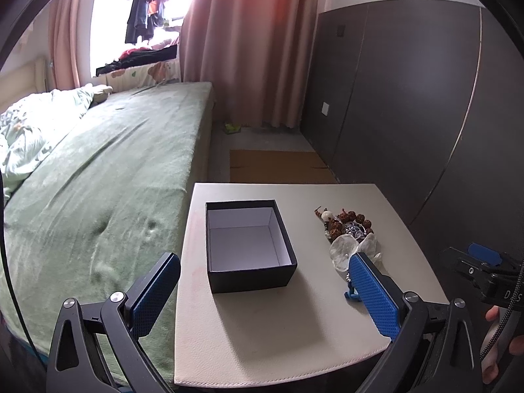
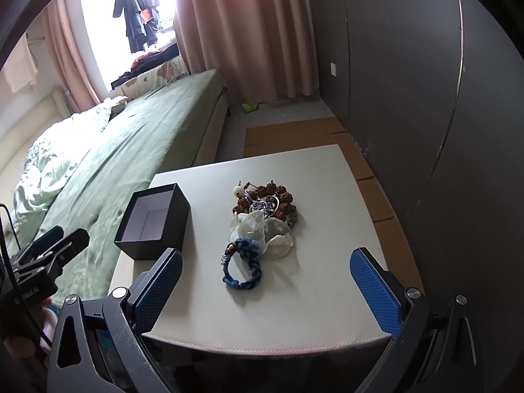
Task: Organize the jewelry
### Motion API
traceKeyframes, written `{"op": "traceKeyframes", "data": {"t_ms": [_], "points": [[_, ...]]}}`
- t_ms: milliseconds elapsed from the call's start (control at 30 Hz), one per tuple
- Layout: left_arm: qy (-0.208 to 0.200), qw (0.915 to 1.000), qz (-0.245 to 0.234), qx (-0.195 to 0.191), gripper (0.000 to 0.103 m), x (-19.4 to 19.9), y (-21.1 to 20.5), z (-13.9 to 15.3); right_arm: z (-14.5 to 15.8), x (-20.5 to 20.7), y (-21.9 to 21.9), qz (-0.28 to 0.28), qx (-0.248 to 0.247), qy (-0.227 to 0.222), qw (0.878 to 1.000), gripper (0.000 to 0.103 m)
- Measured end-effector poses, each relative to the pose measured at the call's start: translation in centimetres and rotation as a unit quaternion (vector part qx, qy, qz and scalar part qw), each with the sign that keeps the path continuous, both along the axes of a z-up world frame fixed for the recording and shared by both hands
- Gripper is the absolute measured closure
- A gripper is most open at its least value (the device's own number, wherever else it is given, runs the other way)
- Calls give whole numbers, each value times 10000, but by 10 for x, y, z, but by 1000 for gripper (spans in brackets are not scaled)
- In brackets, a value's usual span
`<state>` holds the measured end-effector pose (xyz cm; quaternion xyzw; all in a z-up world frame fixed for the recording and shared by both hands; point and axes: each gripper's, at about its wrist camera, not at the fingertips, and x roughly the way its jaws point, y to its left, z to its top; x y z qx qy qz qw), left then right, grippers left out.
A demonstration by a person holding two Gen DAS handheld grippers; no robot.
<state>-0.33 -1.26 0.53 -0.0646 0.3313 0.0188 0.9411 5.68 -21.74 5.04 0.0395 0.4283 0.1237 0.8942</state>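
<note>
Straight ahead of the right claw, wide open, the blue bracelet lies lengthwise on the table; the left claw, also wide, faces the empty box.

bed: covered with a green blanket, just beside the table's left edge
quilt: pale green, crumpled at the bed's far left
curtains: pink, hanging to the floor by the bright window
hanging clothes: dark, in front of the window
wardrobe: dark grey panels along the right
cardboard: flat on the floor behind the table
table: off-white, with a stitched front edge
</note>
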Motion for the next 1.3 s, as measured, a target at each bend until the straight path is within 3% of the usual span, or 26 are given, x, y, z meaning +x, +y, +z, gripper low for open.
{"op": "traceKeyframes", "data": {"t_ms": [367,600,700,767,933,1300], "points": [[-9,10000,-10,-30,1,-3,2,1,1,2,-1,-20,-46,-13,10000,0],[15,9997,-22,-235,1,6,2,-1,-1,11,-15,-287,194,158,9993,0],[59,9994,-131,-322,9,12,-4,-3,-8,19,-30,-512,452,385,9969,0],[173,9990,-183,-373,22,19,-8,-6,-12,23,-37,-603,575,485,9953,5],[376,9971,-430,-510,28,32,-24,-18,-18,33,-52,-770,797,671,9916,12],[793,9926,-912,-90,36,57,-67,-48,-29,47,-59,-852,1107,964,9855,15]]}}
